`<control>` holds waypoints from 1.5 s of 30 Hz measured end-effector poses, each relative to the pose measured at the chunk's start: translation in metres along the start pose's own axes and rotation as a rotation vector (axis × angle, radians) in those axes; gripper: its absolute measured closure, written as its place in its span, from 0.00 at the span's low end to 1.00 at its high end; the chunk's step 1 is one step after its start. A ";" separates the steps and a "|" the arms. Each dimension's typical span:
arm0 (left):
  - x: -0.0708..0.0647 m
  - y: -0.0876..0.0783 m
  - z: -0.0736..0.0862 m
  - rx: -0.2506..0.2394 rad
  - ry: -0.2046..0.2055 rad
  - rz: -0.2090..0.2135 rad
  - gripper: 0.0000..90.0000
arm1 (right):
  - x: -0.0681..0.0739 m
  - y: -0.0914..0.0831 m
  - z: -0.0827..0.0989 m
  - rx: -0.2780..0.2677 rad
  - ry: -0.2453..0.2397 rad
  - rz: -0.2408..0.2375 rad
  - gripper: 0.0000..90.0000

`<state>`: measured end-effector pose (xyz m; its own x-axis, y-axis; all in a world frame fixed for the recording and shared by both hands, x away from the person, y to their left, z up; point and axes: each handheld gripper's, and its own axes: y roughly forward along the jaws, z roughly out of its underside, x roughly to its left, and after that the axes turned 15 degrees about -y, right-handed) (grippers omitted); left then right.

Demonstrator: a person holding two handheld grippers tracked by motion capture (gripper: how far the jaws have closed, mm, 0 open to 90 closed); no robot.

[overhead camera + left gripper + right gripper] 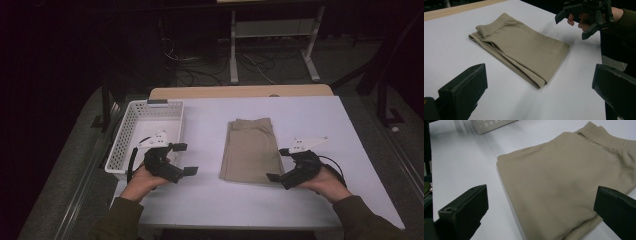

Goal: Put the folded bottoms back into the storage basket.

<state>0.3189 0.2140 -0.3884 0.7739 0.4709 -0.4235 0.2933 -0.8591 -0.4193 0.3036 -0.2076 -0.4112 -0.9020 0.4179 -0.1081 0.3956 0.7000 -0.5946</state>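
Folded tan shorts [250, 149] lie flat in the middle of the white table [300, 115], waistband toward the far side. My left gripper [185, 159] hovers open to the left of the shorts, jaws wide apart and pointing right at them. My right gripper [279, 164] is open at the shorts' near right corner, pointing left. In the left gripper view the shorts [524, 47] lie ahead, with the right gripper [571, 25] beyond them. The right gripper view looks across the folded cloth [564, 187] between its spread jaws.
A white perforated basket [127, 132] stands at the table's left edge, just behind my left hand. A wooden strip [240, 91] runs along the table's far edge. Beyond it are a metal frame [272, 40] and cables on the floor.
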 end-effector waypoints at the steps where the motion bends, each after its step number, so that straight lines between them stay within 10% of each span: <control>1: 0.000 0.000 0.000 -0.001 -0.002 -0.001 0.00 | 0.000 0.001 -0.001 0.002 -0.002 -0.003 0.00; 45: 0.000 0.000 0.001 0.000 -0.002 -0.003 0.00 | -0.009 0.046 -0.039 0.001 -0.042 -0.072 0.00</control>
<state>0.3183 0.2139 -0.3887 0.7716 0.4743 -0.4238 0.2958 -0.8574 -0.4211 0.3366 -0.1567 -0.4070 -0.9346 0.3421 -0.0980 0.3293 0.7270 -0.6026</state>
